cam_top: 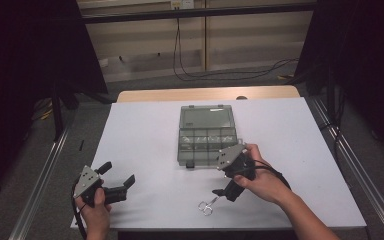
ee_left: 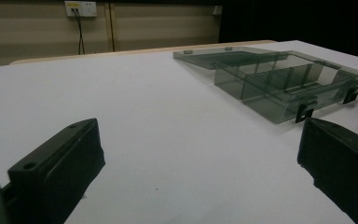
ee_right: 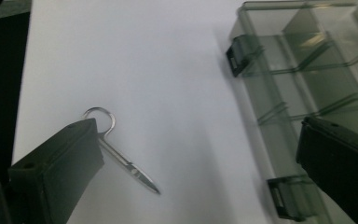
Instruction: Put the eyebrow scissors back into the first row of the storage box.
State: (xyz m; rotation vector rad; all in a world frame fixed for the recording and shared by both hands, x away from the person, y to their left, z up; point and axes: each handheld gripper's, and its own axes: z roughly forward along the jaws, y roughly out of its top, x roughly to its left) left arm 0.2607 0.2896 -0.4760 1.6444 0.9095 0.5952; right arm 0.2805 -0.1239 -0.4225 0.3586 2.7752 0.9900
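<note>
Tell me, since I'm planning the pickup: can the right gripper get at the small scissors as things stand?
Probably yes. The right gripper hovers beside the scissors with its jaws wide open, and bare white table lies around them. The open organizer box sits off to one side, apart from them.

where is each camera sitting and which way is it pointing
High view: above the person's side, looking forward and down on the white table; both forearms, left hand-held gripper and right hand-held gripper show.
Left gripper view: rides the left hand-held gripper, low over the table, facing the open compartment box; its two black jaws show.
Right gripper view: rides the right hand-held gripper, looking down at the small scissors; its jaws show.
All three share the box.
</note>
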